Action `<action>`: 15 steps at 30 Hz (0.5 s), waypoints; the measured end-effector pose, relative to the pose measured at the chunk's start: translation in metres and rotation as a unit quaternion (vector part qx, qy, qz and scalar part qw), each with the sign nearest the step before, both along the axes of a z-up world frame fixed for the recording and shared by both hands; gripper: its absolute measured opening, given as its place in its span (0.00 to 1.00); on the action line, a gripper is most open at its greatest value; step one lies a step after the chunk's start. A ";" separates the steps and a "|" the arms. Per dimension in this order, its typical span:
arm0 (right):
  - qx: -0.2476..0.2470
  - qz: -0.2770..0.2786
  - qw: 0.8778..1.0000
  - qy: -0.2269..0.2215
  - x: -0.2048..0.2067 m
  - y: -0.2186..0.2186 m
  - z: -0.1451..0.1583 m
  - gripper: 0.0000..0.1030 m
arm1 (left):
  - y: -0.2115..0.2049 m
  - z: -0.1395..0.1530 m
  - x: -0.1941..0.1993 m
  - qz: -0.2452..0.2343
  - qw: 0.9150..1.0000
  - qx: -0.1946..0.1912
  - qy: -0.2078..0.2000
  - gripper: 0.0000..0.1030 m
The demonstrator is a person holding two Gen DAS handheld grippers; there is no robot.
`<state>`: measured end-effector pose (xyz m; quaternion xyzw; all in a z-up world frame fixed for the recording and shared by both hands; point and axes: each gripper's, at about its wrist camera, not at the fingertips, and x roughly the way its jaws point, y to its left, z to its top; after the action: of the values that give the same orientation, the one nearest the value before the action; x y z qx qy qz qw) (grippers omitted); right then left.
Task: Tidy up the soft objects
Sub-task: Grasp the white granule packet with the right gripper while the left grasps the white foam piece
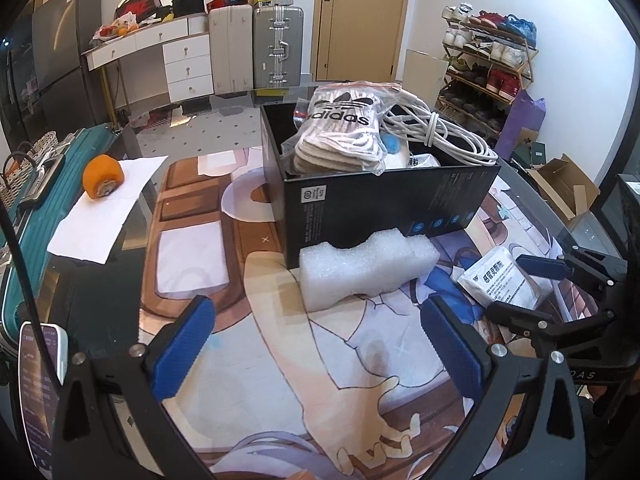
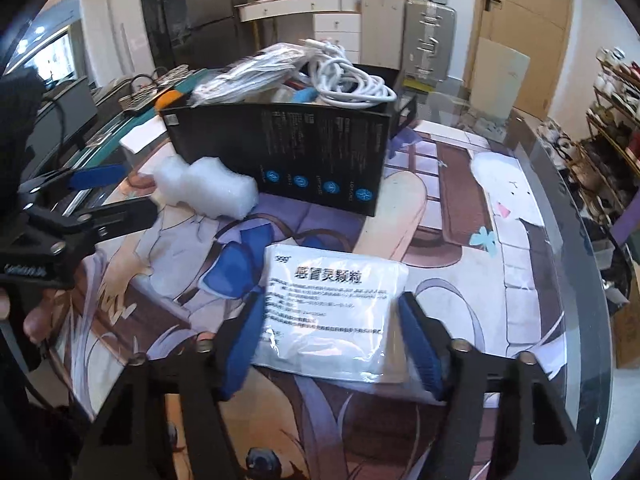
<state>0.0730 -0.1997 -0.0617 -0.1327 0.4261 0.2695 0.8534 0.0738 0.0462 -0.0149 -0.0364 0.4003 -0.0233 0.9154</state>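
Observation:
A black box [image 1: 384,204] stands on the printed mat and holds a bag of Adidas socks [image 1: 340,132] and a coiled white cable [image 1: 436,128]; the box also shows in the right wrist view [image 2: 304,152]. A white foam block [image 1: 366,268] lies against the box front, also seen in the right wrist view [image 2: 212,188]. My left gripper [image 1: 320,344] is open and empty, just short of the foam. A white plastic packet with printed text [image 2: 332,312] lies flat on the mat. My right gripper [image 2: 334,344] is open, its pads on either side of the packet's near part, which also shows in the left wrist view [image 1: 500,280].
An orange object [image 1: 102,176] sits on white paper [image 1: 100,216] at the left, beside a teal suitcase [image 1: 24,220]. A phone [image 1: 40,392] lies at the near left. The round glass table edge [image 2: 592,280] curves on the right. Shoe rack and suitcases stand behind.

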 end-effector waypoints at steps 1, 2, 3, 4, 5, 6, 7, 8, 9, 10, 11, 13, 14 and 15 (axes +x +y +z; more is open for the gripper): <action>0.002 0.000 1.000 0.000 0.000 -0.001 0.000 0.61 | 0.000 0.000 0.001 0.000 1.000 0.000 0.001 1.00; 0.003 0.002 1.000 -0.002 -0.001 -0.001 0.000 0.60 | -0.002 -0.001 0.002 -0.002 1.000 -0.002 0.002 1.00; 0.004 0.003 1.000 -0.003 -0.001 -0.001 0.000 0.60 | -0.003 -0.001 0.003 -0.004 1.000 -0.002 0.004 1.00; 0.008 0.004 1.000 -0.004 -0.002 -0.003 0.000 0.60 | -0.005 -0.002 0.005 -0.005 1.000 -0.001 0.005 1.00; 0.011 0.004 1.000 -0.005 -0.002 -0.004 0.000 0.60 | -0.007 -0.002 0.006 -0.006 1.000 -0.001 0.006 1.00; 0.013 0.003 1.000 -0.006 -0.002 -0.005 0.000 0.60 | -0.009 -0.003 0.009 -0.007 1.000 -0.002 0.008 1.00; 0.012 0.002 1.000 -0.007 -0.002 -0.005 0.000 0.60 | -0.010 -0.004 0.011 -0.007 1.000 -0.002 0.011 1.00; 0.013 0.002 1.000 -0.008 -0.003 -0.006 0.000 0.60 | -0.012 -0.005 0.013 -0.006 1.000 -0.003 0.014 1.00; 0.013 0.002 1.000 -0.009 -0.003 -0.007 0.000 0.60 | -0.015 -0.006 0.017 -0.006 1.000 -0.005 0.017 1.00; 0.013 0.001 1.000 -0.010 -0.003 -0.008 0.000 0.60 | -0.017 -0.006 0.020 -0.007 1.000 -0.006 0.019 1.00; 0.012 0.000 1.000 -0.010 -0.002 -0.010 0.000 0.60 | -0.021 -0.007 0.024 -0.007 1.000 -0.008 0.021 1.00; 0.011 -0.004 1.000 -0.011 -0.001 -0.014 0.000 0.60 | -0.026 -0.008 0.029 -0.009 1.000 -0.009 0.026 1.00; 0.011 -0.005 1.000 -0.012 0.000 -0.016 0.000 0.60 | -0.028 -0.009 0.033 -0.007 1.000 -0.011 0.028 1.00; 0.011 -0.005 1.000 -0.012 0.000 -0.017 0.000 0.60 | -0.030 -0.009 0.035 -0.006 0.999 -0.013 0.030 1.00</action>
<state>0.0730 -0.2166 -0.0618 -0.1247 0.4132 0.2677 0.8614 0.1089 0.0165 -0.0240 -0.0467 0.4279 -0.0325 0.9021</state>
